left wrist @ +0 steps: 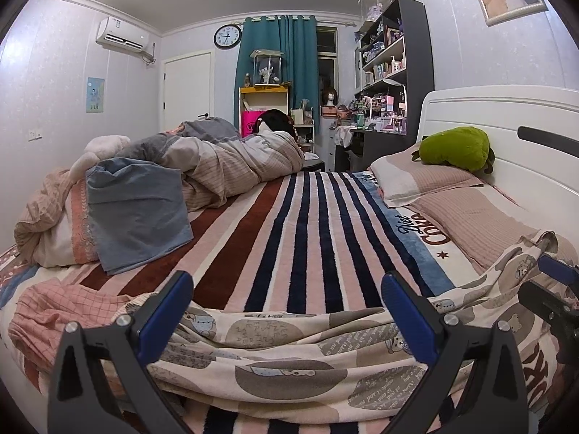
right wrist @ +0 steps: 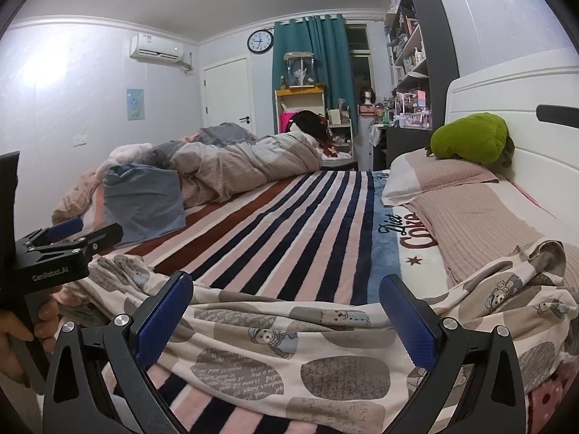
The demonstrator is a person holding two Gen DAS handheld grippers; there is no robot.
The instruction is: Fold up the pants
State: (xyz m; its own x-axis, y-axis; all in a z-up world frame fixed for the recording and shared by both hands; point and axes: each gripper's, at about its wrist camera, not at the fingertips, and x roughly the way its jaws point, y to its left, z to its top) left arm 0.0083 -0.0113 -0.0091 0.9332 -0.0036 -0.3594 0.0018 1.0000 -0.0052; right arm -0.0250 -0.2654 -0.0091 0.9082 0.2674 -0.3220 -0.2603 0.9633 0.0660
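Observation:
The pants (left wrist: 289, 358), cream cloth with grey patches and small bear prints, lie crosswise on the near edge of the striped blanket (left wrist: 289, 224); they also show in the right wrist view (right wrist: 307, 354). My left gripper (left wrist: 286, 289) is open and empty, its blue-padded fingers (left wrist: 170, 311) spread just above the pants. My right gripper (right wrist: 286, 289) is open and empty over the pants too. The left gripper shows side-on at the left of the right wrist view (right wrist: 68, 233), a hand on its handle. The right gripper shows at the right edge of the left wrist view (left wrist: 553, 289).
A rolled duvet (left wrist: 224, 159) and folded blue cloth (left wrist: 137, 213) lie at the bed's far left. A pink checked cloth (left wrist: 65, 307) lies near left. Pillows (left wrist: 427, 177) with a green plush (left wrist: 456, 148) sit against the white headboard (left wrist: 506, 115) on the right.

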